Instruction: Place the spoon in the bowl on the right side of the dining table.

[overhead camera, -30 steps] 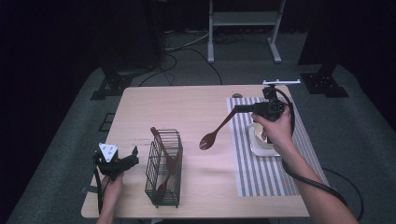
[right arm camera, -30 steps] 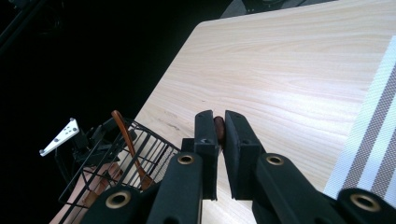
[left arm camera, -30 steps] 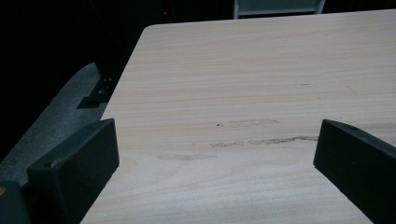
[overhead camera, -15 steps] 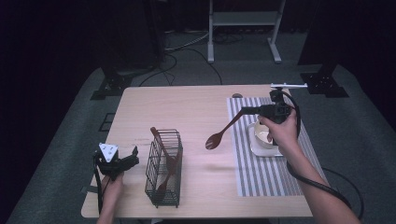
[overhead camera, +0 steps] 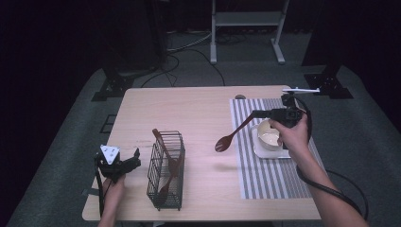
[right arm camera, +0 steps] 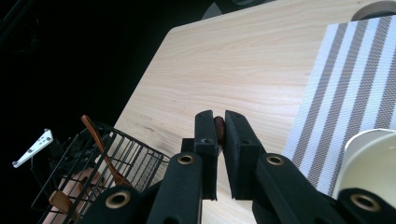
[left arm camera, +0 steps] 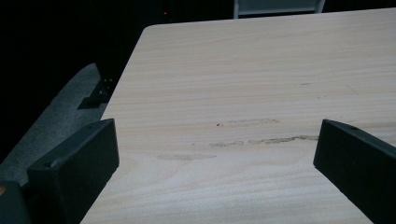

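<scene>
since the earlier frame our right gripper [overhead camera: 257, 114] carried the brown wooden spoon [overhead camera: 231, 135] toward the striped mat [overhead camera: 279, 177] — jaws clamped on its handle; left gripper [left arm camera: 215, 154] gapes wide, empty.

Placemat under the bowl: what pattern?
The placemat has grey-brown and white stripes along its length; clearest in the right gripper view.
</scene>
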Demonstrator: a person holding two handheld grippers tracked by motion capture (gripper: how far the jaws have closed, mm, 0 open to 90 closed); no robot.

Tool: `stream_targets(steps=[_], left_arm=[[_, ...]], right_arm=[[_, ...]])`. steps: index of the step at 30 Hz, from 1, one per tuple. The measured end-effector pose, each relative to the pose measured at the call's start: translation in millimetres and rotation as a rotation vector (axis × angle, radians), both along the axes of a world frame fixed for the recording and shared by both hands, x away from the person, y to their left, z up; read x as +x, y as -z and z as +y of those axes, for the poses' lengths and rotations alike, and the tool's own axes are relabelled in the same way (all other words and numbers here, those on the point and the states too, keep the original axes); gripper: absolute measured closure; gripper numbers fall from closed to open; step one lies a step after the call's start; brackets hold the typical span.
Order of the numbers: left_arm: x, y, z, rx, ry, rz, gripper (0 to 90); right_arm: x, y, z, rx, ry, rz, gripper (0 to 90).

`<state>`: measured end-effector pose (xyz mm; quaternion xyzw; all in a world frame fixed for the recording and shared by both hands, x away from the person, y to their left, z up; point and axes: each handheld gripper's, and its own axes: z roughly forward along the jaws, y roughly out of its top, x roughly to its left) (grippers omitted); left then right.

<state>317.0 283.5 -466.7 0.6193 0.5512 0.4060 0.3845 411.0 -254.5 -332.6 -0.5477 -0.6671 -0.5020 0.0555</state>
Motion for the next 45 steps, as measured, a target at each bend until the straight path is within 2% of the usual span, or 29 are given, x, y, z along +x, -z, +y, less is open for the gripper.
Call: stream_targets(steps=[20, 45], left_arm=[[0.0, 0.0, -0.3, 0.003, -0.001, 0.0, 0.0], [0.2, 0.2, -0.7, 0.005, -0.004, -0.001, 0.0]], right_arm=[[-1.3, 6.0, -22.8, -0.007, 0.045, 0.01, 83.6], [-7.5, 4.2, -51.8, -0.009, 0.101, 0.008, 83.6]])
